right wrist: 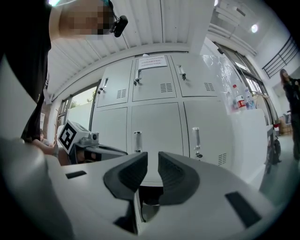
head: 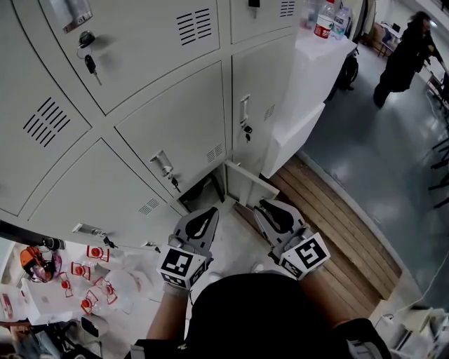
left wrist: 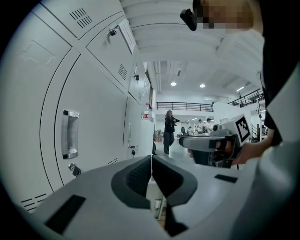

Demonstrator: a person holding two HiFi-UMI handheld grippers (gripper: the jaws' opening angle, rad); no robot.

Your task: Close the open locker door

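The open locker door (head: 247, 184) belongs to the bottom row of the grey locker bank (head: 161, 105), just right of centre in the head view. It swings out from the bank toward the lower edge of the frame, with the dark compartment (head: 203, 191) showing at its left.

The left tool (head: 209, 212) sits just left of the door, in front of the dark opening. In the left gripper view its jaws meet, with nothing visible between them. The right tool (head: 266, 207) sits just right of the door's free end. In the right gripper view its jaws stand a narrow gap apart with nothing gripped, and the door's thin edge shows low in the frame, beneath the left jaw. Whether either tool touches the door cannot be told.

Keys (head: 91, 66) hang from several locks. At the right, a wooden floor strip (head: 337, 224) runs beside a white surface (head: 319, 63) carrying bottles (head: 324, 17). A person in dark clothes (head: 403, 56) stands at the upper right.
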